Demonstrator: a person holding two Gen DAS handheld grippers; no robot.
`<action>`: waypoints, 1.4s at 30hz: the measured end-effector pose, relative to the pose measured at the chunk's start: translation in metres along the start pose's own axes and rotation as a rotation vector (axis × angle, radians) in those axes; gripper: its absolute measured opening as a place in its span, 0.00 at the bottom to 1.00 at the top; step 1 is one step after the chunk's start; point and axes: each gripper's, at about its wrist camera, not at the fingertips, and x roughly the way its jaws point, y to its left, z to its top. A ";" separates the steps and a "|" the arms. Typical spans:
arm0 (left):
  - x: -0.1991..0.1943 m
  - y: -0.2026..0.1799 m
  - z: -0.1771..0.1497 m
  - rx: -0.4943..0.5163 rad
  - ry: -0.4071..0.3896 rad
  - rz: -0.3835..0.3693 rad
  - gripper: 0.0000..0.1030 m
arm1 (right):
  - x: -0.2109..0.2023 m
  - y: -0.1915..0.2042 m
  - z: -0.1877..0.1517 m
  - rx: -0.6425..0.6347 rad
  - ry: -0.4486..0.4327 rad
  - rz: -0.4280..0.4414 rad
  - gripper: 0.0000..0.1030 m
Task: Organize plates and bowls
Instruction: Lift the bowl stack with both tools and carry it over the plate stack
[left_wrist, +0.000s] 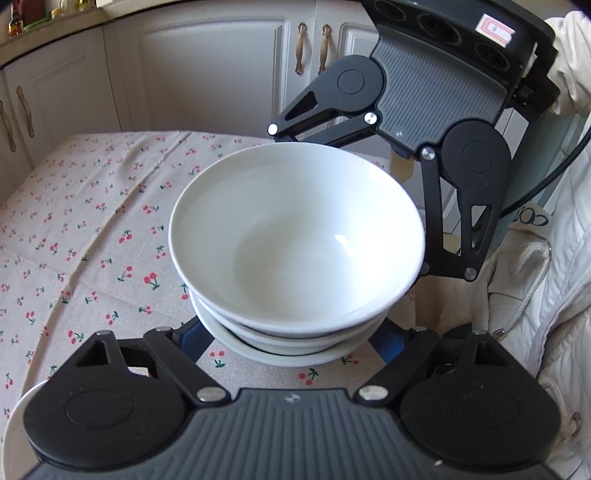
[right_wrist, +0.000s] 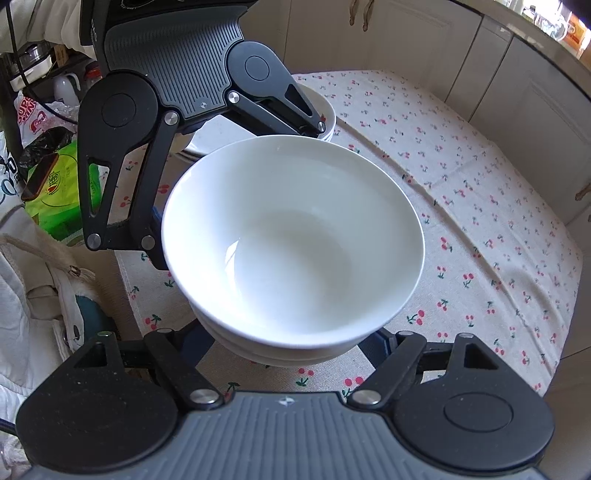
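A stack of white bowls (left_wrist: 295, 240) sits on the cherry-print tablecloth (left_wrist: 92, 221), nested one in another. It also shows in the right wrist view (right_wrist: 291, 240). My left gripper (left_wrist: 291, 343) stands open with its blue fingers on either side of the stack's base, mostly hidden under the bowls. My right gripper (right_wrist: 288, 350) is open the same way from the opposite side. Each gripper shows in the other's view, the right gripper's body (left_wrist: 436, 110) behind the bowls and the left gripper's body (right_wrist: 173, 74) likewise. I cannot tell if the fingers touch the bowls.
A stack of white plates (right_wrist: 325, 110) lies on the cloth behind the left gripper. A white plate rim (left_wrist: 14, 417) shows under my left gripper. Cabinet doors (left_wrist: 207, 74) stand beyond the table. Bags and clutter (right_wrist: 55, 177) sit off the table's side.
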 end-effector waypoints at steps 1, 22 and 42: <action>-0.003 -0.001 0.000 0.002 -0.007 0.005 0.85 | -0.003 0.001 0.002 -0.004 -0.001 -0.004 0.83; -0.078 -0.004 -0.031 -0.043 -0.090 0.172 0.85 | -0.016 0.026 0.068 -0.184 -0.048 -0.046 0.83; -0.117 0.024 -0.092 -0.165 -0.109 0.264 0.85 | 0.034 0.032 0.138 -0.327 -0.030 0.007 0.83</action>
